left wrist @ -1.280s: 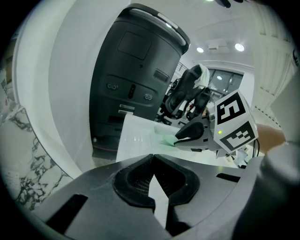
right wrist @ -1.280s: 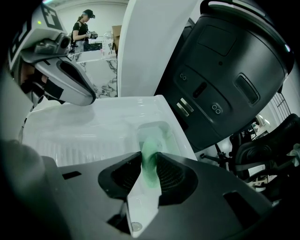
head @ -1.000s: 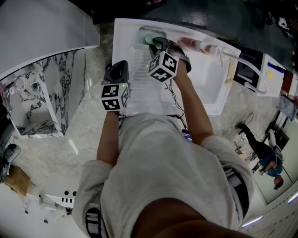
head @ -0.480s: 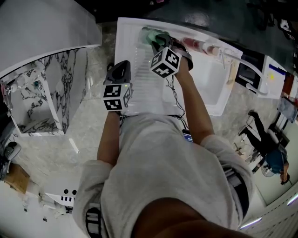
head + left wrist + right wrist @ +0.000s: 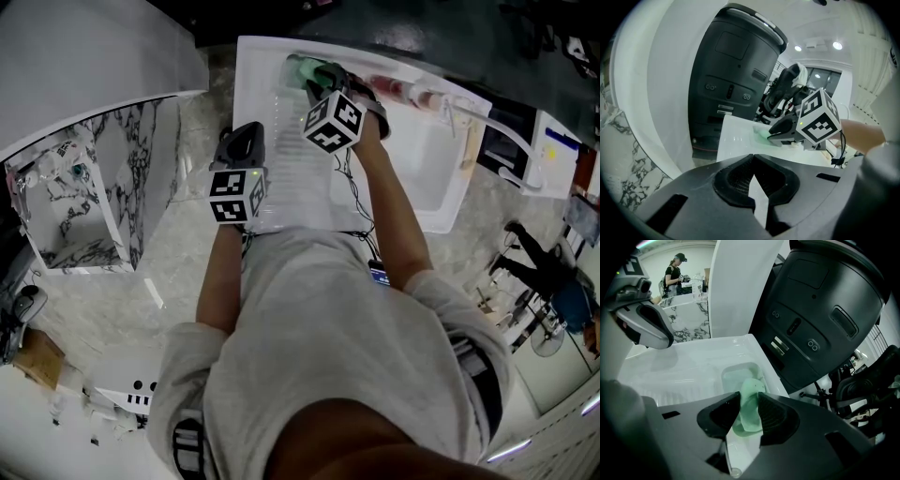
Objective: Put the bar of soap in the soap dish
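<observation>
A pale green bar of soap (image 5: 751,401) stands tilted on its edge in the translucent green soap dish (image 5: 733,376), at the far corner of the white sink top. My right gripper (image 5: 749,398) points steeply down over it, with the soap between its pads. Its jaws have just been opening and stand open, and the left pad is clear of the bar. In the head view the right gripper (image 5: 319,82) covers most of the dish (image 5: 296,67). My left gripper (image 5: 246,142) hovers over the ribbed drainer, shut and holding nothing (image 5: 753,155).
The white sink unit (image 5: 251,94) has a basin (image 5: 427,159) at the right, with bottles (image 5: 398,91) behind it. A large dark machine (image 5: 820,310) stands just past the dish. A marble-fronted cabinet (image 5: 112,178) is at the left. A person stands far off.
Hardly anything differs in the head view. Both grippers stay about where they were, the right one still over the dish.
</observation>
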